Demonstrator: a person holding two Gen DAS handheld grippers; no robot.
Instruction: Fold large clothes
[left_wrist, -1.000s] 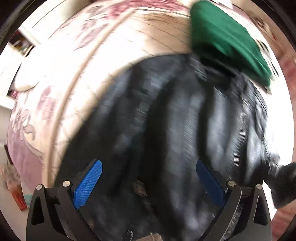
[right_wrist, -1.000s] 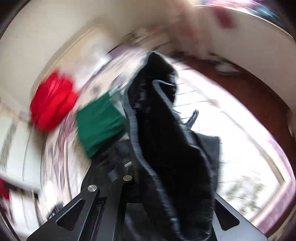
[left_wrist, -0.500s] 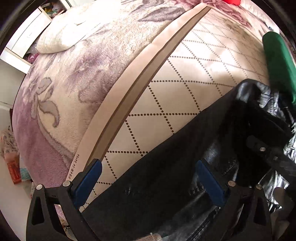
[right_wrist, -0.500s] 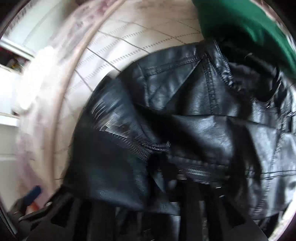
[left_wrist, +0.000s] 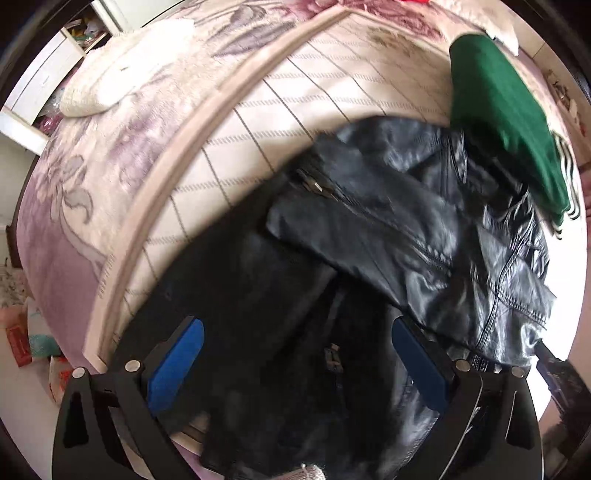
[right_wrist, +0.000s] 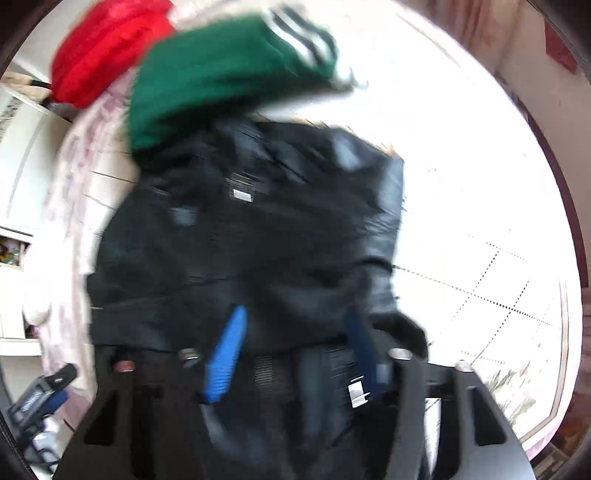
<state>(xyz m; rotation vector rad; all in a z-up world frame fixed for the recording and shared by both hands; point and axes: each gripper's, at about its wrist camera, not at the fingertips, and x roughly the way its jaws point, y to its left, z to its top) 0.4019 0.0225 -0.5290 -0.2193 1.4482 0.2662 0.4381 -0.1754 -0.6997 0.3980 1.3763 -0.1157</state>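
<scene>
Black jacket (left_wrist: 424, 229): glossy, creased leather-look finish, metal zip noted. Green garment (left_wrist: 506, 122): matt knit cloth. Bed cover (left_wrist: 332, 92): smooth quilted fabric. Floral blanket (left_wrist: 92, 177): plush. Tool pads (left_wrist: 177, 362): blue ribbed rubber-like texture.

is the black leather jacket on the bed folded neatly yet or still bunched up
Still bunched up. The black leather jacket lies crumpled on the quilted bed cover, one panel flopped unevenly over the rest, touching the green sweater.

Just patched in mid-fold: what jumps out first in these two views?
A black leather jacket lies crumpled across the quilted bed cover, filling both views. A folded green garment sits at its far edge, and a red one lies beyond that. The left tool hovers open over the jacket.
</scene>
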